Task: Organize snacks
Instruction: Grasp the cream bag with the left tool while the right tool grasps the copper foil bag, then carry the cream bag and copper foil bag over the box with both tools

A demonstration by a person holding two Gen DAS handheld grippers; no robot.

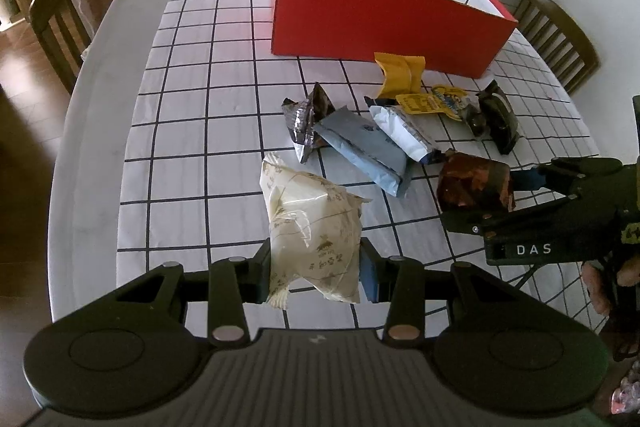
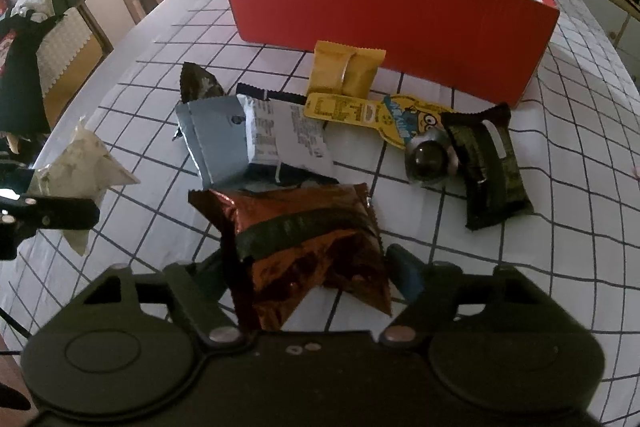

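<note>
Left gripper (image 1: pixel 316 265): jaws drawn in and clamped on the cream packet (image 1: pixel 314 227), pinched across its lower half. The packet is held clear of the tablecloth (image 1: pixel 192 131); its upper corner points forward and to the left, so its long axis runs roughly along the fingers.

Right gripper (image 2: pixel 310 269): jaws closed against a copper foil bag (image 2: pixel 304 247), gripped at its near end. The bag is crumpled, with a dark band across its middle; whether its far edge rests on the cloth cannot be told.

Red box (image 1: pixel 384 23): open-topped, set straight ahead of both grippers at the far side of the pile, its long wall lying crosswise to both. The interior appears pale; no contents are visible from either view. It is judged to be the destination, so both packets would have to be carried forward and over that near wall. The right gripper is seen to be slightly nearer the box's right half, the left nearer its left half.

Loose snacks between grippers and box: a grey-blue pouch (image 1: pixel 364 147) with a white pouch (image 1: pixel 404 133) overlapping it, a dark foil wrapper (image 1: pixel 306 121), a yellow packet (image 1: pixel 400 73) touching the box wall, a yellow cartoon sachet (image 2: pixel 376 117), a dark green bar (image 2: pixel 490 167).
</note>
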